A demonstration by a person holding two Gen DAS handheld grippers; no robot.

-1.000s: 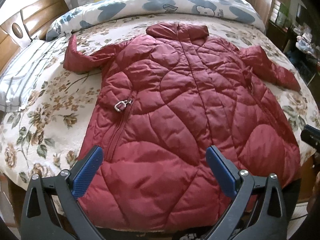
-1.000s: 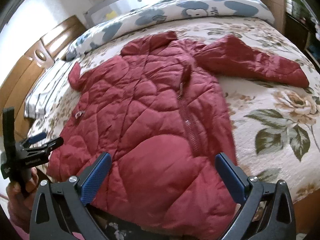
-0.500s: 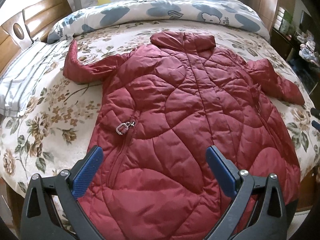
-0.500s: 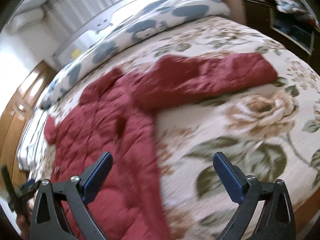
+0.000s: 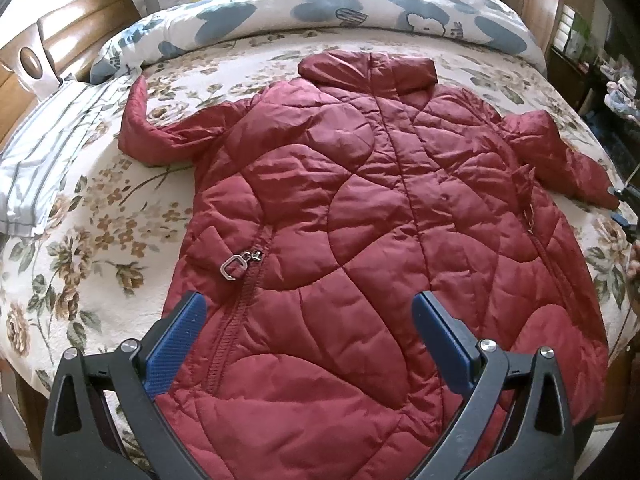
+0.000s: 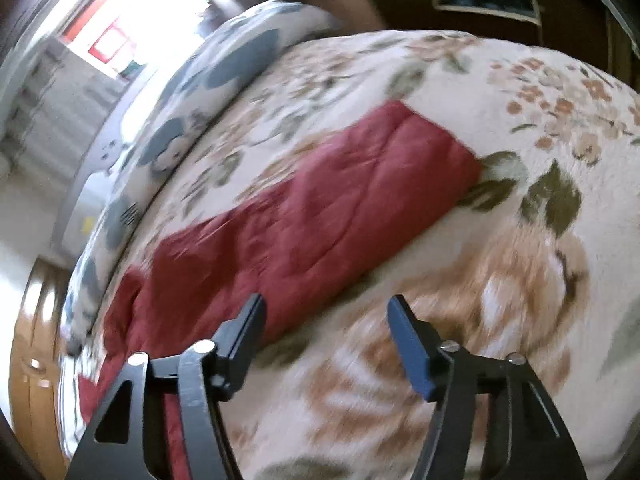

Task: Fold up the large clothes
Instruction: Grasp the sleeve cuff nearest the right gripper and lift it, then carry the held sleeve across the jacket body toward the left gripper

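A dark red quilted jacket (image 5: 360, 220) lies flat on the floral bedspread (image 5: 100, 240), collar at the far side, both sleeves spread out. A metal zip pull (image 5: 236, 266) shows on its left pocket. My left gripper (image 5: 308, 340) is open and empty, hovering over the jacket's lower hem. In the blurred right wrist view, my right gripper (image 6: 326, 336) is open and empty, above the bedspread (image 6: 520, 280) just beside the jacket's right sleeve (image 6: 320, 208). The right gripper's tip also shows at the right edge of the left wrist view (image 5: 626, 204).
A blue-patterned duvet (image 5: 320, 12) lies rolled along the far side of the bed. A striped pillow (image 5: 48, 140) and a wooden headboard (image 5: 60, 40) are at the left. Dark shelves with clutter (image 5: 600, 72) stand at the right. The bed's near edge is just below the hem.
My right gripper swung right, from over the jacket's hem to beside the right sleeve, and tilted. My left gripper moved slightly forward over the hem. Both stayed open.
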